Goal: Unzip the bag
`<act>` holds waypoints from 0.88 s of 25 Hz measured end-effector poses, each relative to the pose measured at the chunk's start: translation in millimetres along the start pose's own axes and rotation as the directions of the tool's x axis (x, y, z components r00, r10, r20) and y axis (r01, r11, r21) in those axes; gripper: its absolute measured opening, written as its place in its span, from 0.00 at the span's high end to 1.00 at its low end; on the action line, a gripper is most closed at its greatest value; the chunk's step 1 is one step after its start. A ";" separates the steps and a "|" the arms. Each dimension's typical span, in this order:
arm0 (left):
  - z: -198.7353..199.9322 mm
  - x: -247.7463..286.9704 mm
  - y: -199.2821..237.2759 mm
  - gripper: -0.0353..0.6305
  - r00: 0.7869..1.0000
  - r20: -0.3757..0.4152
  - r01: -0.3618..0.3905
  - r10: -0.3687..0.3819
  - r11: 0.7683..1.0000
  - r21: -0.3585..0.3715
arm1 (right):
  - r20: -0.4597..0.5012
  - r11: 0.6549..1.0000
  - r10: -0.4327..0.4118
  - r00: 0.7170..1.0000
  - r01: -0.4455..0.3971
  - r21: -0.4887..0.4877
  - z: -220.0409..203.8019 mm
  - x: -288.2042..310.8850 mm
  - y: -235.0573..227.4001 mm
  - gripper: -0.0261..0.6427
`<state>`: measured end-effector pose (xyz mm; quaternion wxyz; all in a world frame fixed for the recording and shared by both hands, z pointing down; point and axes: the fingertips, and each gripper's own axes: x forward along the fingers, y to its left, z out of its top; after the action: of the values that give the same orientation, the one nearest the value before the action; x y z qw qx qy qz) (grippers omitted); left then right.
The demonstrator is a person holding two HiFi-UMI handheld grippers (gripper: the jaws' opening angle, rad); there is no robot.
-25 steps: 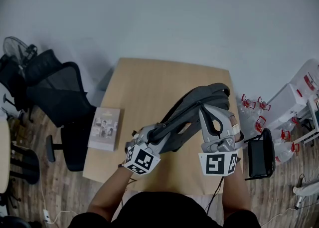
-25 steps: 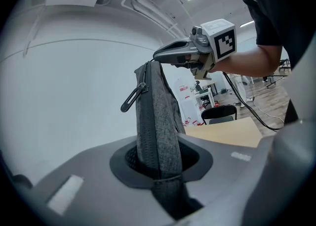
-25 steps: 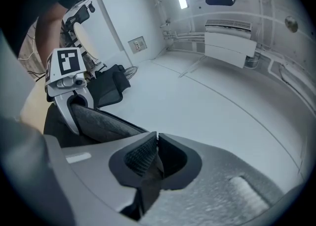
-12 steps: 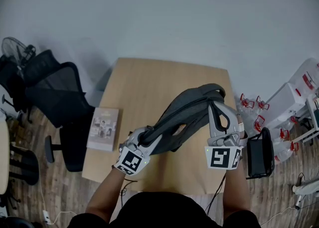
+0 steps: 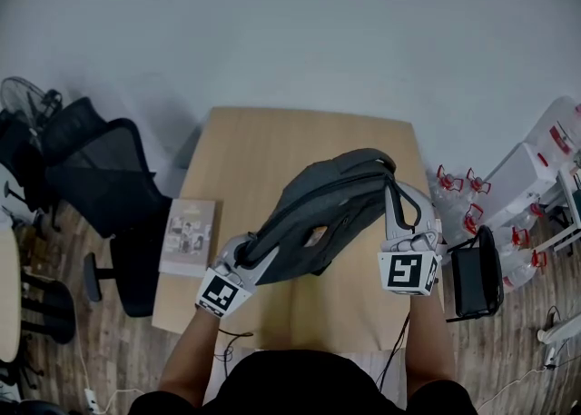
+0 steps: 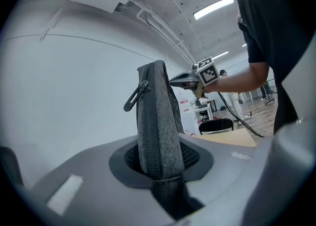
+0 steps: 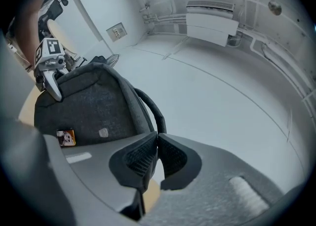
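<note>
A grey backpack (image 5: 322, 209) hangs stretched above the wooden table (image 5: 263, 154) between both grippers. My left gripper (image 5: 247, 250) pinches the bag's lower left end. In the left gripper view its jaws (image 6: 160, 168) are shut on a fold of grey fabric with the zipper track, and a black zipper pull (image 6: 137, 96) sticks out higher up. My right gripper (image 5: 404, 236) holds the bag's right side. In the right gripper view its jaws (image 7: 157, 143) meet on the foot of a black strap (image 7: 150, 106) that loops off the bag (image 7: 89, 106).
A booklet (image 5: 189, 236) lies on the table's left edge. A black office chair (image 5: 104, 177) stands to the left. On the floor at right are a black bin (image 5: 477, 279) and bottles with red handles (image 5: 458, 195).
My left gripper has moved left and toward the person, pulling its end of the bag with it. The right gripper has shifted slightly up and away. The bag now spans wider between them.
</note>
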<state>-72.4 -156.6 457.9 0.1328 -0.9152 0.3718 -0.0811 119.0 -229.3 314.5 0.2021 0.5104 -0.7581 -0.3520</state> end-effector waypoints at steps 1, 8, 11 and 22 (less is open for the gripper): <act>-1.4 -1.7 1.3 0.77 1.000 0.005 -0.001 0.001 1.000 -0.006 | -0.006 1.000 -0.003 1.000 0.003 0.016 -4.2 0.4 0.1 0.94; -9.7 -8.5 6.9 0.77 1.000 0.023 -0.009 0.010 0.999 -0.046 | -0.029 0.981 0.019 0.999 -0.013 0.194 -33.4 4.6 2.0 0.94; -11.5 -10.2 9.9 0.76 0.999 0.030 -0.013 0.015 0.998 -0.061 | -0.038 0.956 0.034 0.999 -0.021 0.291 -45.3 5.1 2.8 0.94; -21.0 -19.0 19.8 0.76 0.999 0.034 -0.005 0.008 0.995 -0.104 | -0.042 0.875 0.102 0.994 -0.070 0.479 -70.9 19.9 11.9 0.94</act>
<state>-104.1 -160.7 471.0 0.0916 -0.9209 0.3761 -0.0452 150.8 -268.0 369.8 0.1104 0.5216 -0.8362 -0.1283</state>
